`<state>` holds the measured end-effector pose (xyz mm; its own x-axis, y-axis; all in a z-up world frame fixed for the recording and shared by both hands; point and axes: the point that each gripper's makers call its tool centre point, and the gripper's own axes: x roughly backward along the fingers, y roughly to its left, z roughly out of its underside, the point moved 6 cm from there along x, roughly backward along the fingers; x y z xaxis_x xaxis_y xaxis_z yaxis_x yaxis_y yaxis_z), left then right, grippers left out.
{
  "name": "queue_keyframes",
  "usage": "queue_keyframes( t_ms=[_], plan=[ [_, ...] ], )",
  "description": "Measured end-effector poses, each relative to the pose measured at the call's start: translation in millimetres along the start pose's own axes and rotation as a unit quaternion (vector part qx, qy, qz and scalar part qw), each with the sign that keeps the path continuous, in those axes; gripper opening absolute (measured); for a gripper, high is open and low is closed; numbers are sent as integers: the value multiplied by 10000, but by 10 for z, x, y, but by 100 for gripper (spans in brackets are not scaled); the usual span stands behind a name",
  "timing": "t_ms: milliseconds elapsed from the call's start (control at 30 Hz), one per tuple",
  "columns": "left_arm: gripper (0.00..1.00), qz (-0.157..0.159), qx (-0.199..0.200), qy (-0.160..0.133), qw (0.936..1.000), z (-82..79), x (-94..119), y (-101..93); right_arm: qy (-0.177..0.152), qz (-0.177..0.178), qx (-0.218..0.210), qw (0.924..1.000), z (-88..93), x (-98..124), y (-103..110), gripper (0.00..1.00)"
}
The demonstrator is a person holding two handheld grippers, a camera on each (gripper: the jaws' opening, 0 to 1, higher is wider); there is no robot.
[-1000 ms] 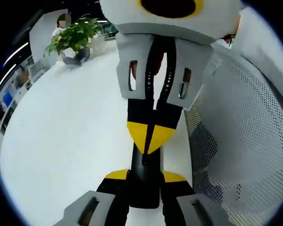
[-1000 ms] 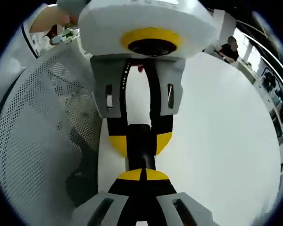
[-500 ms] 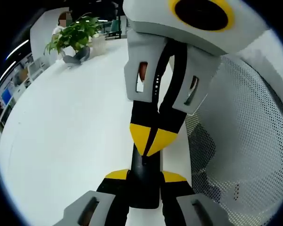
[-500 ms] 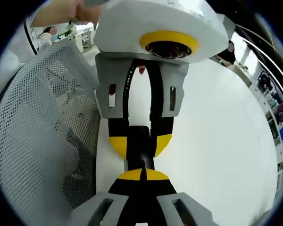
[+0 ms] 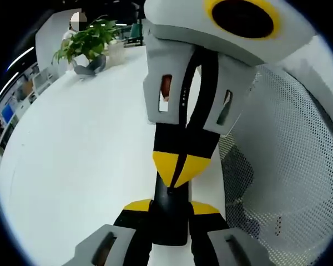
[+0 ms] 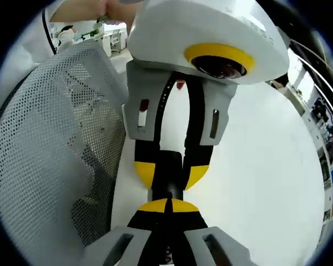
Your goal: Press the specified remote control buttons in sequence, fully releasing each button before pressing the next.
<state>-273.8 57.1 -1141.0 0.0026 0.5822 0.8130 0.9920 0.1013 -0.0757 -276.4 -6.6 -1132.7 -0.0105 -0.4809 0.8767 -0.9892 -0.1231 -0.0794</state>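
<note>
Left hand-held gripper [image 5: 169, 213] clamps black remote [image 5: 171, 213]; right hand-held gripper [image 6: 167, 206] closed above it; buttons hidden.

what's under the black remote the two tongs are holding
Under the black remote lies the white table, bare beside it. Both tongs, left and right, grip it end to end. The table directly beneath, and most buttons, are covered.
</note>
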Motion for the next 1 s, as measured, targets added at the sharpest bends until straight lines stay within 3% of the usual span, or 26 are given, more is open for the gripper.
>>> queue_keyframes(
  t_ms=[167, 367, 467, 567, 633, 733, 800, 1000],
  plan=[
    [24, 4, 17, -32, 10000, 4, 1, 1, 161, 13, -67, 9998, -21, -8, -7, 0],
    [24, 22, -68, -46, 10000, 7, 0, 1, 35, 395, -83, 9992, 5, -5, 37, 0],
    [24, 18, -64, -66, 10000, 10, 2, 0, -248, 587, -440, 9970, 23, 1, 45, 0],
    [24, -3, -55, -114, 9999, 19, 3, -5, -639, 485, -740, 9940, 62, 20, 39, 0],
    [24, -41, -158, -144, 9998, 24, 5, -18, -574, 466, -661, 9951, 69, 22, 29, 0],
    [24, -52, -145, -157, 9998, 26, 2, -12, -350, 370, -85, 9987, 22, 17, 30, 0],
    [24, -57, -139, -163, 9998, 27, 0, -11, -476, 234, -173, 9984, -12, 1, 47, 0],
    [24, -67, -95, -200, 9997, 30, 3, -12, -322, 194, 49, 9993, -28, -2, 48, 0]
  ],
)
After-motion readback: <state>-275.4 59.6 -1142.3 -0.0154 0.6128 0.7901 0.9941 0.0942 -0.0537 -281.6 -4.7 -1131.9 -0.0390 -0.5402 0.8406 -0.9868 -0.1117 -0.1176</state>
